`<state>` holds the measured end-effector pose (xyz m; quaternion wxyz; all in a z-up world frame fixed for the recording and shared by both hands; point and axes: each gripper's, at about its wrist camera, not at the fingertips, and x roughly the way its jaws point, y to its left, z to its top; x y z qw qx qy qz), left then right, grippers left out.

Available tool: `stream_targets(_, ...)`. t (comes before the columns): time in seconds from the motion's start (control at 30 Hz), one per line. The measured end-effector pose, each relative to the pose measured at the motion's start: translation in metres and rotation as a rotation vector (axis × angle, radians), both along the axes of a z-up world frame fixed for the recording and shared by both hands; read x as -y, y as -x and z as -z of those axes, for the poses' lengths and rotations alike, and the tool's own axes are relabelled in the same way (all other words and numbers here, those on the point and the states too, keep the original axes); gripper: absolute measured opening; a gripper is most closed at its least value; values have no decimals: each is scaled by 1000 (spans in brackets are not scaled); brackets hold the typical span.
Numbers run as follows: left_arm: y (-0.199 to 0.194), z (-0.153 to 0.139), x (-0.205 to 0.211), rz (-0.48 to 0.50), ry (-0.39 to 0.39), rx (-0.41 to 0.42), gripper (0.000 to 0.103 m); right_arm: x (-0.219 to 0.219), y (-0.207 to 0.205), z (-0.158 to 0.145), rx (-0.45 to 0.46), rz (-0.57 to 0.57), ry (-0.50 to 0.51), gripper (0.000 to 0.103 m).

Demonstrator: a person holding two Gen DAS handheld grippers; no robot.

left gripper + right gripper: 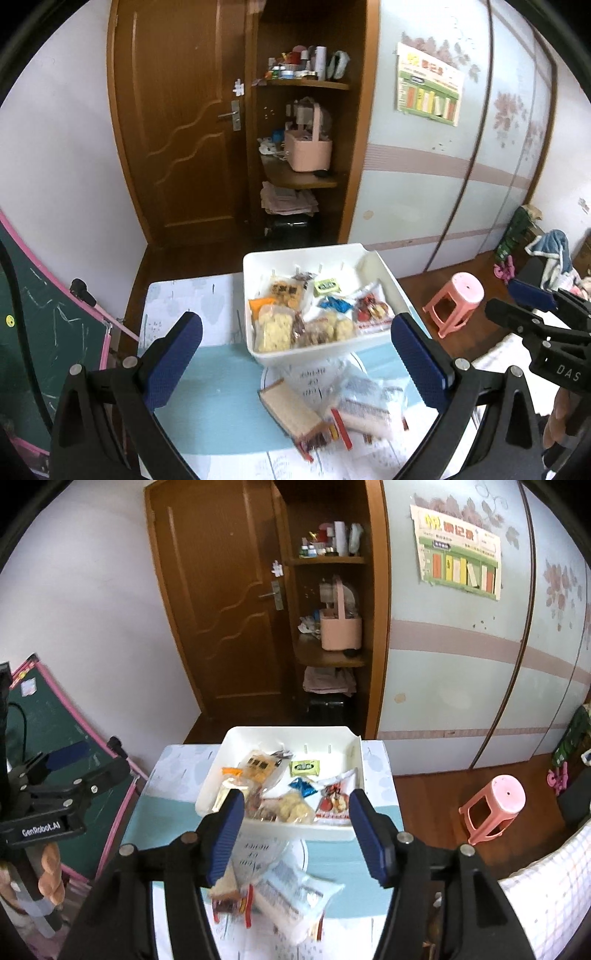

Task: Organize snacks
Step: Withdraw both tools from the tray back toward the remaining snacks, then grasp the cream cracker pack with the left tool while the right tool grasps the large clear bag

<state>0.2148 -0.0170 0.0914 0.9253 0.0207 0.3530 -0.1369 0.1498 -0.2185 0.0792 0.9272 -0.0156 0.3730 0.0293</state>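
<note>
A white bin [303, 254] [288, 731] stands on the small table and holds several snack packets. In front of it, on the table's blue-and-white cloth [221, 406], lie a wrapped bread slice [291, 413] [225, 890] and a white packet [365, 406] [295, 897], which is blurred in the right wrist view. My left gripper [295, 354] hangs open above the table with nothing between its blue pads. My right gripper [297, 834] is also open and empty, above the loose packets. Each gripper shows at the edge of the other's view: the right one [517, 306], the left one [92, 764].
A pink stool [458, 299] [495, 805] stands on the wooden floor right of the table. A green chalkboard [37, 332] leans at the left. Behind are a wooden door [177, 129], shelves with a pink basket [306, 151], and a wardrobe. A checked cover [546, 893] lies at the right.
</note>
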Motion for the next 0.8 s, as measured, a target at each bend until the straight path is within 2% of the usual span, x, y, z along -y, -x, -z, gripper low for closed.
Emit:
stream_targets(0.27, 50, 20, -11, 50, 9, -43, 102, -18, 53, 14, 1, -74, 5, 69)
stream_targets(0.43, 58, 56, -16, 49, 1, -84, 102, -30, 64, 45, -23, -112, 44, 72)
stream_targets(0.6, 45, 106, -20, 2, -30, -137, 102, -35, 55, 97, -78, -125, 128, 73)
stream_targets(0.7, 32, 139, -23, -38, -21, -184, 102, -36, 44, 138, -128, -116, 207, 73)
stream_targets(0.8, 18, 173, -23, -71, -22, -248, 102, -28, 34, 173, -192, -104, 203, 73)
